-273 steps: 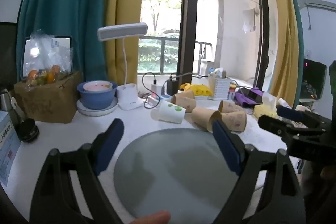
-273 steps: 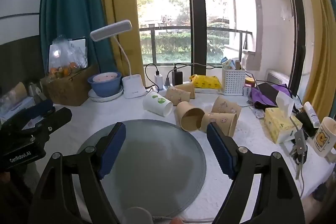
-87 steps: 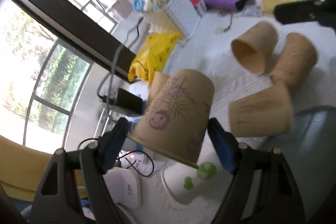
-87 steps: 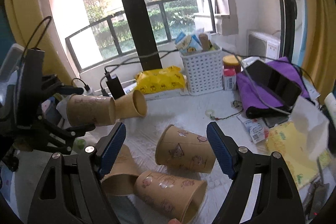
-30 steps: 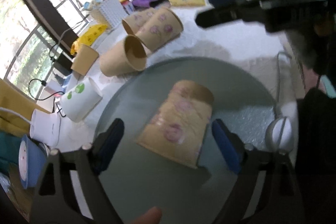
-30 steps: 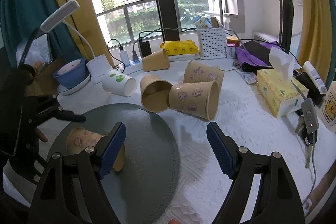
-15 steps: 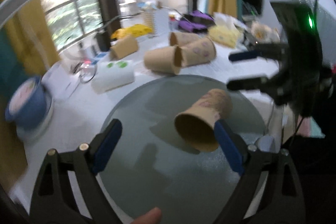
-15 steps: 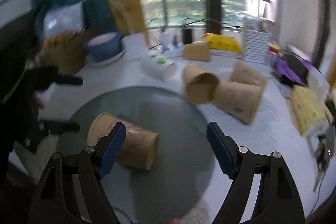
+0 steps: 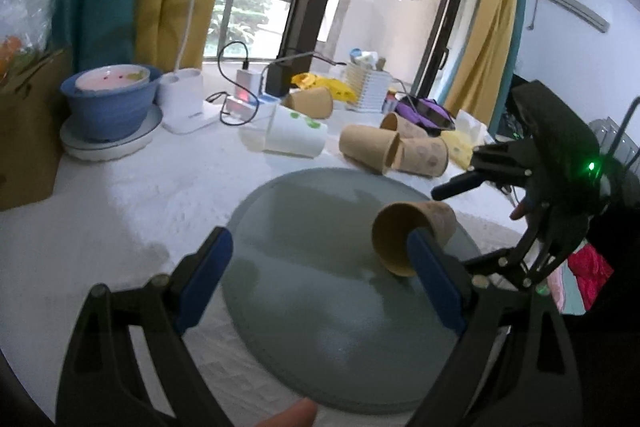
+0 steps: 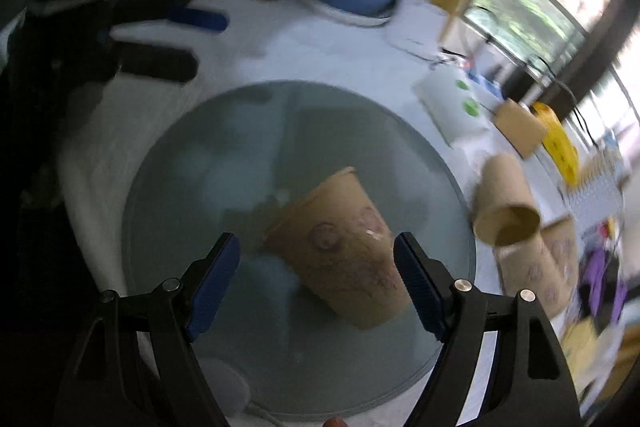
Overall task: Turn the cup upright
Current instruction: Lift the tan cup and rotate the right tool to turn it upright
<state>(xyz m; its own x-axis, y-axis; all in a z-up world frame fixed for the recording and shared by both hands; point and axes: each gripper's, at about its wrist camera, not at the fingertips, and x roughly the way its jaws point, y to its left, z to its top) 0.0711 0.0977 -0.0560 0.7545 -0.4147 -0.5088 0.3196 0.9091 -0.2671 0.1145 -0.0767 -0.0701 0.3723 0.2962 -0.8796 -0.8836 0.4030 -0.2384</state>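
White surface by window; cup lies sideways on grey mat. Right hand-held gripper wide, straddling the cup, likely lining up a grasp. Left hand-held gripper wide, empty, standing off.

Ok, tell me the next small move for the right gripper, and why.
Probably lower the right gripper so its open jaws straddle the paper cup, then close. The cup lies on its side on the grey round mat, between the jaws in the right wrist view but not gripped. The left gripper is open and holds nothing.
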